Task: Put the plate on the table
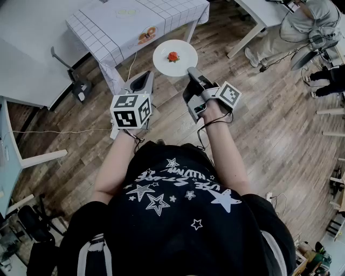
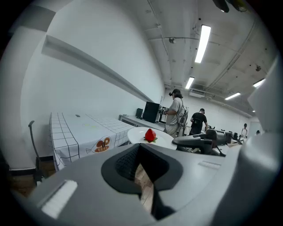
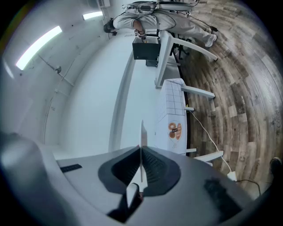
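"Which step is the person on?"

"The carry. The right gripper point(image 1: 192, 73) has its jaws pinched tight on the near rim of the plate point(image 1: 183, 63), which hangs level in the air over the wooden floor point(image 1: 269, 129), just short of the table point(image 1: 108, 27). A strawberry point(image 1: 173, 56) sits in the middle of the plate."

"And the other one?"

"The left gripper point(image 1: 141, 82) hangs beside it with its jaws drawn all but together and nothing between them. It plays no part for now."

"What does the next move call for?"

"Probably a reach forward and to the left, over the edge of the checked cloth point(image 1: 161, 13), with the plate kept flat so the strawberry does not roll. The plate should rest on the table before the jaws let go."
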`<act>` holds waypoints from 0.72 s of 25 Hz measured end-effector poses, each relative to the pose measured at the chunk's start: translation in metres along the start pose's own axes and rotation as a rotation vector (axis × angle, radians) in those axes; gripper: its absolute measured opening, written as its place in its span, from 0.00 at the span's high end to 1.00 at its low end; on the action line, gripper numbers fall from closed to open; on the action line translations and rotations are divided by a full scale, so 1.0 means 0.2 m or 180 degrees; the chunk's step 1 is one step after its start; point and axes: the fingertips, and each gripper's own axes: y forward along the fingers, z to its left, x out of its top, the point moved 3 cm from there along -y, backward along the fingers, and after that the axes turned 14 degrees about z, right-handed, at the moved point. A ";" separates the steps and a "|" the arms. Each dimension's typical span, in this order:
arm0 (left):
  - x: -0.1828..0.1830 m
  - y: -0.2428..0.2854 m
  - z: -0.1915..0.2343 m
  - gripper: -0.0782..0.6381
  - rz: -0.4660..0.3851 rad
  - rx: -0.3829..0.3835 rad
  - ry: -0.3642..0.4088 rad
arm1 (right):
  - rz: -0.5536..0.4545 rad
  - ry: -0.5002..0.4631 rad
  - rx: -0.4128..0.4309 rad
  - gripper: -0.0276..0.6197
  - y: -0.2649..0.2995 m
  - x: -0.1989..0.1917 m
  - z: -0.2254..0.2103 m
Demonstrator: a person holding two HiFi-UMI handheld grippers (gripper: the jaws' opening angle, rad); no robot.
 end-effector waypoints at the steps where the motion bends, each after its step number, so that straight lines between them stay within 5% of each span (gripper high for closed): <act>1: 0.01 0.01 0.00 0.88 -0.0004 0.0007 -0.0001 | -0.0024 -0.0012 0.0012 0.93 0.00 0.00 0.00; 18: 0.02 0.08 0.01 0.88 -0.0027 -0.0070 0.0034 | -0.0213 0.0017 -0.0042 0.93 0.01 0.01 -0.02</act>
